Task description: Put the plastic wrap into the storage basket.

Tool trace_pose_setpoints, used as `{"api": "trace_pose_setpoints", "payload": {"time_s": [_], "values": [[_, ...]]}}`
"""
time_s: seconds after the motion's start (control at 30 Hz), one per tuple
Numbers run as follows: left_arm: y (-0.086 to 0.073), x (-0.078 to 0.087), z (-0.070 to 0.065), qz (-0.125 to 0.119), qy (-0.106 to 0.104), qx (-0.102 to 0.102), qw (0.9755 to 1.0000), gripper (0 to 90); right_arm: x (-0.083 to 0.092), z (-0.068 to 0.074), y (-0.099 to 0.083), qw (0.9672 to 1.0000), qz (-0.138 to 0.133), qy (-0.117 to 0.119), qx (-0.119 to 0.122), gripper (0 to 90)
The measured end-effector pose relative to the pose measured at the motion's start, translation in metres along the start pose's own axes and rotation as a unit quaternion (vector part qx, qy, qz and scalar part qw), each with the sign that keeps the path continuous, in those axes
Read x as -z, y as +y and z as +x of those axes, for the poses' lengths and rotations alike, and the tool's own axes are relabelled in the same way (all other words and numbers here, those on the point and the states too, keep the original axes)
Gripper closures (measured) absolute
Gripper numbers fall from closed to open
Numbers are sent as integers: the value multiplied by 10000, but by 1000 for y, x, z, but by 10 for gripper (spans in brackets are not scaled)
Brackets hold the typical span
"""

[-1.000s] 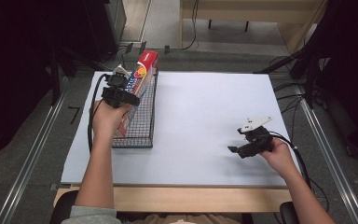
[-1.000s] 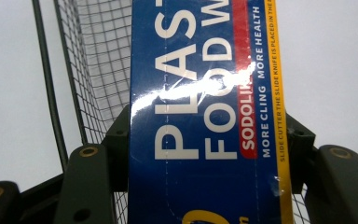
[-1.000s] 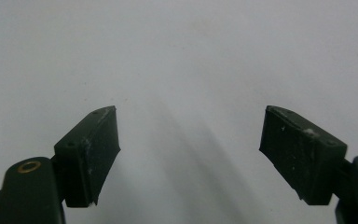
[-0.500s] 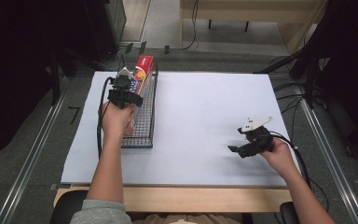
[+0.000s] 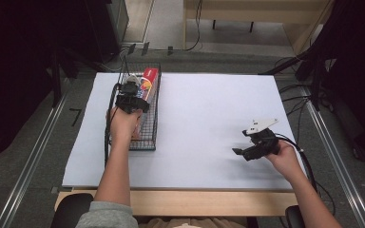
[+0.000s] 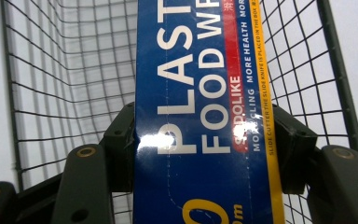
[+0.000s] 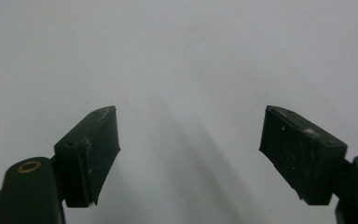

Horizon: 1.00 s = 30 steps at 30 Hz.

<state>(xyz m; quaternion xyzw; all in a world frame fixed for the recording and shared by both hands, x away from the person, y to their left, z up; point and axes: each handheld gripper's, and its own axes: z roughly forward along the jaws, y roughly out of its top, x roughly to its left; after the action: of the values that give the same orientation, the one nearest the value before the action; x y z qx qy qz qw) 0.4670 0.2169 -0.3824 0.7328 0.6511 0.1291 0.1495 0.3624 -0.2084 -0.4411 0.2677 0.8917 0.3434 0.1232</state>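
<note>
The left gripper (image 5: 132, 93) was inside a black wire basket (image 5: 148, 137) at the left side of the white counter (image 5: 204, 118). Its two black jaws were pressed on both sides of a long blue cardboard box of plastic food wrap (image 6: 205, 112), holding it tight. In the left gripper view, the box ran straight up between the jaws, with the basket's wire walls on each side of it. From the high view, the far end of the box was red (image 5: 150, 76) and sat at the far end of the basket.

The right gripper (image 5: 241, 153) was well apart from the basket, near the right edge of the counter. Its jaws were wide apart with nothing between them. They were just above the bare white top.

The counter had a light wood front edge (image 5: 180, 203). The floor around it was grey (image 5: 24, 156), with black cables (image 5: 309, 102) lying on the right. The room at the sides was dark.
</note>
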Motion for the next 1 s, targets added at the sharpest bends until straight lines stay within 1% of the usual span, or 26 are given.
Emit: {"api": "trace_pose_setpoints", "payload": {"time_s": [0.17, 0.3, 0.37, 0.43, 0.53, 0.63, 0.67, 0.7, 0.73, 0.77, 0.8, 0.83, 0.9, 1.0], "values": [[0, -4, -4, -19, 7, 41, 10000, 386, 0, 0, 0, 10000, -7, 9, -9, 202], [-1, -4, -3, -60, -35, 37, 10000, 383, 0, 0, -1, 10000, 1, -2, 11, 202], [-1, -4, -4, -49, -70, -7, 10000, 378, 0, 0, -1, 10000, -1, -2, 2, 202], [-1, -5, -5, -23, -24, -53, 10000, 376, 0, 0, -1, 10000, 9, -9, 1, 202], [-1, -6, -5, 33, -36, -68, 10000, 374, 1, 1, -1, 10000, 8, -1, 1, 202], [-1, -3, -5, -65, -148, 15, 9999, 372, 0, 0, -1, 10000, 9, 4, 3, 202], [0, -1, -5, -76, -157, -9, 9998, 370, 0, 0, -1, 10000, 12, 10, 0, 202], [0, 0, -5, -132, -196, 13, 9997, 373, 0, 0, -1, 10000, 22, 8, -9, 202], [0, 2, -4, -128, -143, -6, 9998, 356, 0, 0, -1, 10000, 19, 5, -2, 202], [1, 5, -3, -154, -187, -21, 9997, 365, 0, 0, -1, 10000, 15, 10, -1, 202], [1, 7, -2, -193, -342, -22, 9992, 379, 1, 0, -1, 10000, 10, 11, 2, 202], [2, 10, -2, -199, -403, -21, 9990, 381, 1, 1, -1, 10000, 18, 7, -1, 202], [2, 14, -4, -185, -380, -141, 9990, 367, 1, 1, -2, 10000, 20, 18, -16, 202], [-1, 19, -7, -157, -500, -319, 9981, 341, 2, 1, -2, 10000, -14, 16, -42, 202]]}}
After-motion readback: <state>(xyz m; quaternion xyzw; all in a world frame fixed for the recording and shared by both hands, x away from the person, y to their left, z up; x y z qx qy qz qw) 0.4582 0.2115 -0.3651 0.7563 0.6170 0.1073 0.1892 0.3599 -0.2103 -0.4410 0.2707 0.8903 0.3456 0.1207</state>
